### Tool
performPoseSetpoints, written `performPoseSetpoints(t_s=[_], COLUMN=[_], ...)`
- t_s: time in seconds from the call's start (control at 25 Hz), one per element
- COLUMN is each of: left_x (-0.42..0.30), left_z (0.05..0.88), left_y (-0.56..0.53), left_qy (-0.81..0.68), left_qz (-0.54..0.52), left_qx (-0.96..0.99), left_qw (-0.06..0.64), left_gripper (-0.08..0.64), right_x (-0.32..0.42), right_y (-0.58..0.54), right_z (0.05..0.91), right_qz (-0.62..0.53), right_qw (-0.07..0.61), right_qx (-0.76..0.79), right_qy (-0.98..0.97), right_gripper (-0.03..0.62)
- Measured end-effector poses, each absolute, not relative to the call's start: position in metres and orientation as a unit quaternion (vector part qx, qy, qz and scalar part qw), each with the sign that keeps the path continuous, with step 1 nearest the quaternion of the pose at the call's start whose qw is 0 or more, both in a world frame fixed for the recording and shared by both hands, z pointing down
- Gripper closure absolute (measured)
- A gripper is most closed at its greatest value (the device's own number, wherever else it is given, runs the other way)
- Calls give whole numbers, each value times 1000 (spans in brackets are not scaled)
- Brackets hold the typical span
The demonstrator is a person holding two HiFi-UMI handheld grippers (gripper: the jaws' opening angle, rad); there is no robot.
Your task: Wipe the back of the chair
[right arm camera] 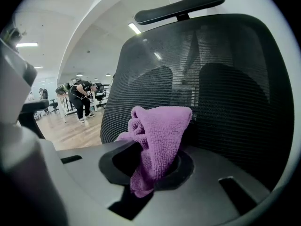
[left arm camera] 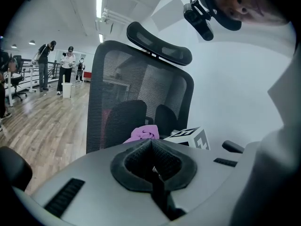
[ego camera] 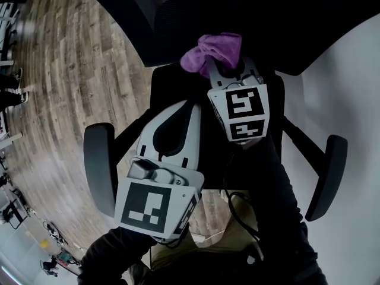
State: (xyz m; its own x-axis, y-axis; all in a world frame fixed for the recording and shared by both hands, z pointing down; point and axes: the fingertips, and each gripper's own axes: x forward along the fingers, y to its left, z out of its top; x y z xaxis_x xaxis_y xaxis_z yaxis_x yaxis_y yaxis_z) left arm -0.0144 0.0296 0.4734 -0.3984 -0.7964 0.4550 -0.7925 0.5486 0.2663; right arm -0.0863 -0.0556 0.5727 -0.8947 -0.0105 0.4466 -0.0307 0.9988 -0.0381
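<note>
If level, right tool [right arm camera: 149, 167] around cloth [right arm camera: 161, 128]

Purple cloth [right arm camera: 157, 140]; black mesh chair back [right arm camera: 225, 79]; black armrests [ego camera: 100, 165]; brown wood-plank floor [ego camera: 71, 70]; white wall [left arm camera: 235, 93]

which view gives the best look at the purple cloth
The right gripper view: the purple cloth sits large and sharp, clamped in the right gripper, before the chair's mesh back. The head view shows only a bunched end; the left gripper view shows a small scrap.
</note>
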Motion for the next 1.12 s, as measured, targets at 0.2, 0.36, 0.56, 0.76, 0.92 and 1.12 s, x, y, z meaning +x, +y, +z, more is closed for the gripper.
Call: performPoseSetpoints(t_s=[0.2, 0.36, 0.56, 0.76, 0.92, 1.12], left_x=[-9, 0, 9, 14, 21, 38], left_z=[481, 479, 482, 486, 496, 484], left_y=[22, 13, -2, -11, -19, -39], left_qy=[-834, -829, -822, -818, -813, -805], left_qz=[-2, -2, 2, 4, 7, 10], left_qx=[479, 487, 497, 504, 512, 525], left_qw=[275, 276, 278, 278, 277, 278], left_gripper=[560, 560, 560, 560, 560, 560], right_x=[-80, -69, -57, -49, -40, -17], right_y=[-66, -80, -98, -111, -121, -145], right_z=[579, 577, 578, 583, 593, 581], right_qz=[22, 21, 21, 23, 24, 24], right_qw=[229, 231, 231, 232, 233, 236], right_qx=[16, 26, 39, 51, 62, 79], right_qy=[-973, -972, -972, -971, -970, -968], right_gripper=[525, 525, 525, 525, 525, 525])
